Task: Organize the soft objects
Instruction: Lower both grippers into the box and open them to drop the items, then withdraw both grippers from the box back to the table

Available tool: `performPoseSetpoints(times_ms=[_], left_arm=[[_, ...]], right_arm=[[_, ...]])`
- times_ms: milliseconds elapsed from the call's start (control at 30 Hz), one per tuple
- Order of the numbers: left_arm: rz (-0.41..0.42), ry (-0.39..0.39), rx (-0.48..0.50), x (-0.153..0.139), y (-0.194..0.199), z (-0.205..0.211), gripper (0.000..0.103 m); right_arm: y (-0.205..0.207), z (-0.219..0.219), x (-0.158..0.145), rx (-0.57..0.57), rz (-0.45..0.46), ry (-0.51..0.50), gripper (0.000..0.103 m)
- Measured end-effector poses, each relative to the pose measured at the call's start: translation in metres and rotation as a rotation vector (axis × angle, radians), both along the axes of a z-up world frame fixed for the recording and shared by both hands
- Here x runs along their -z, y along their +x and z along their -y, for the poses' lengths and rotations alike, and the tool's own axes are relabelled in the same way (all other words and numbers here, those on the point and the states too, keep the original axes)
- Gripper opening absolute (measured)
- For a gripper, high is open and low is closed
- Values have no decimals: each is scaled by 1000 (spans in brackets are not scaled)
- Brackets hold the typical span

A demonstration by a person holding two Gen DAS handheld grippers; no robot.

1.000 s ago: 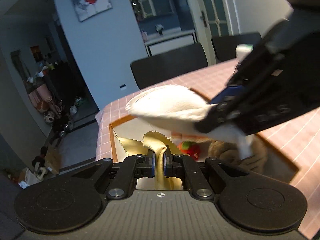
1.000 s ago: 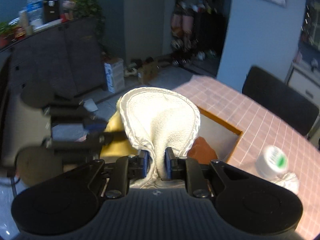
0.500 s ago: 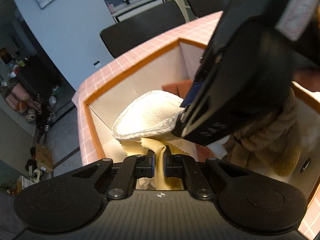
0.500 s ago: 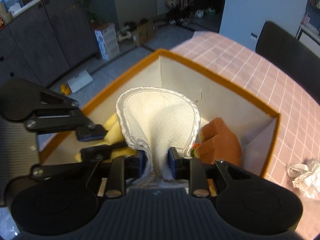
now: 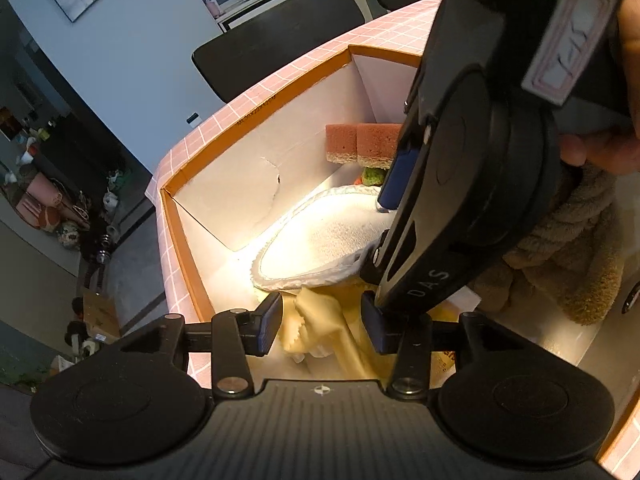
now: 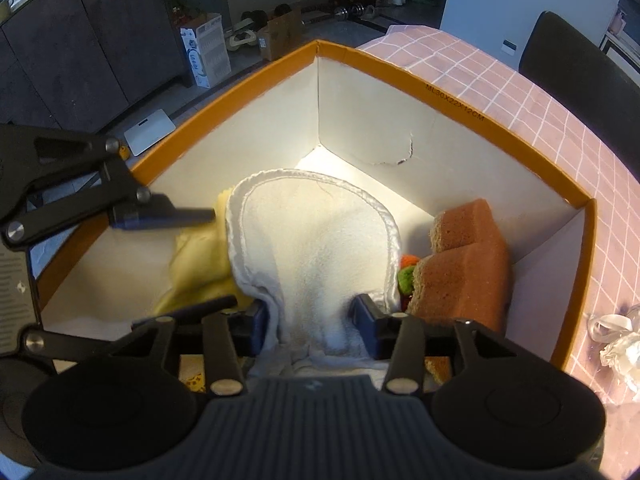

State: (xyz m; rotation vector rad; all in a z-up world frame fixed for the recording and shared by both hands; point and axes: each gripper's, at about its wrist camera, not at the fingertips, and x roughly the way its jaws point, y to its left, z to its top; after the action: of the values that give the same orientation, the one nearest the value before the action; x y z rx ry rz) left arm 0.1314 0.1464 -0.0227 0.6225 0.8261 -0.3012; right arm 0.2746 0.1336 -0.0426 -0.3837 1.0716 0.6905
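An orange-rimmed cardboard box (image 6: pixel 496 114) with white inner walls stands on the pink checked table; it also shows in the left wrist view (image 5: pixel 256 104). My left gripper (image 5: pixel 322 328) is open inside the box, with the yellow cloth (image 5: pixel 320 332) lying loose between its fingers. My right gripper (image 6: pixel 310 326) is open inside the box, with the white towel (image 6: pixel 316 240) lying between its fingers. The towel (image 5: pixel 316 248) rests partly on the yellow cloth (image 6: pixel 200 252).
Two orange sponges (image 6: pixel 464 268) and a small red-green thing (image 6: pixel 406 276) lie at the box's right side. A brown plush toy (image 5: pixel 560 256) lies in the box behind the right gripper. Crumpled plastic (image 6: pixel 620 344) lies on the table. A black chair (image 5: pixel 272 52) stands beyond.
Both grippers went down into the box and opened. The yellow cloth and the white towel, held shut before, now lie released on the box floor.
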Motion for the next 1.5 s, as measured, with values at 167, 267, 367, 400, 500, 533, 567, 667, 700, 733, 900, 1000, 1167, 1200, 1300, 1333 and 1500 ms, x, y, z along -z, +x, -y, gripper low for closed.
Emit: performPoseSetpoints(times_ms=[167, 267, 367, 400, 500, 533, 567, 667, 700, 733, 900, 1000, 1167, 1200, 1300, 1333, 1500], left_arm=[[30, 32, 21, -11, -7, 2, 60], [57, 67, 39, -19, -16, 7, 68], [74, 102, 45, -25, -24, 10, 68], [80, 111, 46, -27, -26, 11, 68], [92, 134, 51, -32, -31, 14, 69], [100, 137, 51, -34, -33, 16, 69], [108, 135, 49, -36, -35, 17, 69], [136, 104, 44, -44, -41, 20, 69], [150, 88, 43, -48, -44, 21, 69], [165, 73, 43, -51, -48, 23, 69], [264, 21, 56, -61, -67, 36, 69], [316, -44, 48, -67, -74, 44, 69], [373, -185, 33, -79, -87, 58, 69], [386, -207, 28, -80, -90, 63, 69], [417, -274, 30, -81, -95, 77, 69], [427, -294, 33, -82, -99, 81, 69], [448, -384, 56, -83, -107, 105, 69]], right_arm=[[-7, 0, -14, -26, 25, 6, 56], [-14, 1, -27, -47, 43, 18, 60], [-22, 4, -40, -61, 73, 29, 72], [-27, 6, -45, -66, 87, 33, 72], [-39, 14, -58, -78, 118, 56, 72], [-43, 17, -63, -80, 126, 68, 72], [-48, 21, -69, -83, 135, 81, 72], [-65, 33, -84, -98, 174, 113, 73], [-71, 38, -89, -103, 190, 123, 73], [-78, 44, -94, -109, 207, 135, 73], [-114, 79, -119, -116, 293, 197, 78], [-134, 105, -132, -103, 338, 234, 78], [-159, 154, -141, -46, 390, 283, 80], [-164, 164, -141, -29, 397, 288, 80], [-176, 195, -139, 21, 412, 304, 80], [-179, 204, -137, 39, 418, 305, 80], [-190, 252, -124, 141, 434, 279, 82]])
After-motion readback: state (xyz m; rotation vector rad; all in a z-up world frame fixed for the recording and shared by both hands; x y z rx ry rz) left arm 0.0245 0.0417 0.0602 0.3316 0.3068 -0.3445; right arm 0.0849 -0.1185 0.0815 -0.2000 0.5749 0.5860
